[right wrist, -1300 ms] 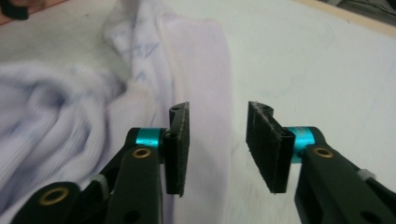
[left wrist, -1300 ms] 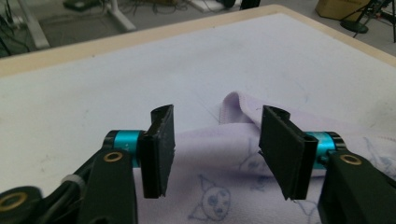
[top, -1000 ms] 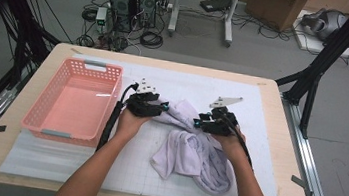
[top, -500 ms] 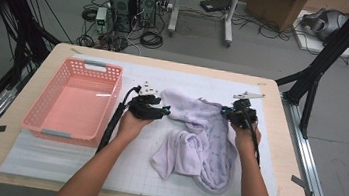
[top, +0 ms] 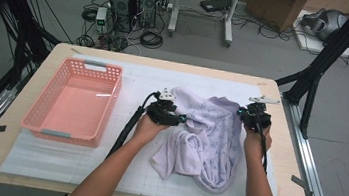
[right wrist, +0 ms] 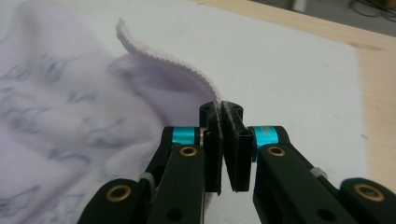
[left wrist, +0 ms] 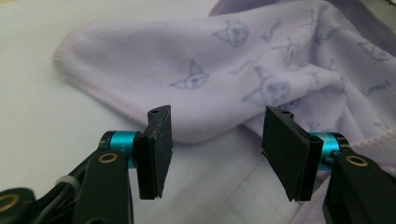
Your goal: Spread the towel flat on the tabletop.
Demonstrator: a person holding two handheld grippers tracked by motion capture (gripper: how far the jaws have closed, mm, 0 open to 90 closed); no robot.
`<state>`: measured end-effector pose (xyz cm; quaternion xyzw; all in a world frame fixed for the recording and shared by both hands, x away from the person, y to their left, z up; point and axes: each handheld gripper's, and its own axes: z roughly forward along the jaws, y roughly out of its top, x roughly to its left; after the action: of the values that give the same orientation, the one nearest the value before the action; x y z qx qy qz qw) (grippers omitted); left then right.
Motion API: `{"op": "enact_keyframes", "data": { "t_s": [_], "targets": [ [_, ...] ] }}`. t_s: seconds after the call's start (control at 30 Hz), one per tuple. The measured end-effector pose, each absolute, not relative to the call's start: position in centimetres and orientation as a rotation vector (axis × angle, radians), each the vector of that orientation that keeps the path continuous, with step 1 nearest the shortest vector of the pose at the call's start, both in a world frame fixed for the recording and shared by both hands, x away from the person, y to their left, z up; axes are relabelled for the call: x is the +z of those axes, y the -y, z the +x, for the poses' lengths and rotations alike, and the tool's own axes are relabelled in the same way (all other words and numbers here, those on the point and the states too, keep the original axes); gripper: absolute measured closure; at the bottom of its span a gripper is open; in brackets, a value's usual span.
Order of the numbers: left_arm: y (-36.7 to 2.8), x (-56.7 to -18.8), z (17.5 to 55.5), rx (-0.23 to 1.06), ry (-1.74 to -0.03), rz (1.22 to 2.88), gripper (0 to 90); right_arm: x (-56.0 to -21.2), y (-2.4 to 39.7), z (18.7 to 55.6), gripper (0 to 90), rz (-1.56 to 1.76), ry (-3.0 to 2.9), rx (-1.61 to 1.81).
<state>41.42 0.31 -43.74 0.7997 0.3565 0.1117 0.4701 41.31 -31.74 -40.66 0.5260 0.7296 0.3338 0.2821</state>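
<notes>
Lilac printed towel [top: 206, 137] lies crumpled on the white mat [top: 79, 159], right of the pink basket [top: 73, 103]. Right gripper [right wrist: 226, 122] pinches its hemmed edge between closed jaws; left gripper [left wrist: 215, 140], jaws having just been opening, stands spread before a rounded corner with nothing between them. For a clean spread, the left should probably seize that corner at the hem, then draw the hands apart evenly.

Even, soft room light is falling across the bench [top: 37, 91] in the high view, throwing only faint shadows, and the picture is looking slightly soft throughout. In the left gripper view, the lilac cloth [left wrist: 224, 70] is blurring towards the far edge. In the right gripper view, the white mat [right wrist: 289, 74] is glaring pale and the background is falling out of focus.
</notes>
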Motion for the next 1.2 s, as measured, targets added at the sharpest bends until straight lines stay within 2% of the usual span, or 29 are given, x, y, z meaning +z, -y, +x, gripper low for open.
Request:
{"op": "enact_keyframes", "data": {
  "t_s": [0.07, 0.13, 0.2, 0.47, 0.53, 0.6, 0.67, 0.73, 0.83, 1.07, 1.2],
  "targets": [
    [0.6, -43.7, 41.5, 0.259, -0.86, 1.971, 42.8, -41.0, 32.5, 41.2, 84.8, 1.454, -1.966, 0.878],
    [1.5, -43.8, 41.6, 0.249, -0.84, 1.992, 42.5, -41.1, 33.0, 40.7, 74.7, 1.461, -1.93, 0.882],
    [2.3, -44.0, 41.5, 0.239, -0.829, 2.025, 42.3, -40.9, 33.8, 40.3, 71.6, 1.506, -1.913, 0.936],
    [4.2, -44.7, 41.4, 0.245, -0.816, 2.098, 40.5, -39.5, 34.1, 38.9, 66.0, 1.457, -1.916, 1.045],
    [4.4, -44.7, 41.2, 0.256, -0.79, 2.114, 42.6, -39.4, 33.8, 38.8, 64.7, 1.435, -1.929, 1.046],
    [4.4, -44.6, 41.1, 0.255, -0.753, 2.127, 56.9, -39.6, 33.4, 38.8, 64.2, 1.424, -1.942, 1.039],
    [4.2, -44.4, 41.2, 0.245, -0.728, 2.142, 79.8, -39.9, 33.2, 38.8, 64.2, 1.42, -1.957, 1.025],
    [3.6, -44.2, 41.4, 0.267, -0.755, 2.141, 82.1, -40.2, 33.1, 38.7, 64.2, 1.428, -1.963, 1.027],
    [1.1, -43.7, 42.6, 0.328, -0.901, 2.056, 82.4, -40.4, 33.4, 38.4, 63.8, 1.433, -1.967, 1.032],
    [-5.0, -42.0, 44.3, 0.59, -1.16, 1.85, 82.6, -40.9, 33.3, 38.0, 59.6, 1.439, -2.022, 1.077],
    [-7.2, -42.0, 44.6, 0.63, -1.238, 1.745, 81.9, -41.4, 31.9, 38.0, 55.1, 1.389, -2.107, 1.075]
  ]
}}
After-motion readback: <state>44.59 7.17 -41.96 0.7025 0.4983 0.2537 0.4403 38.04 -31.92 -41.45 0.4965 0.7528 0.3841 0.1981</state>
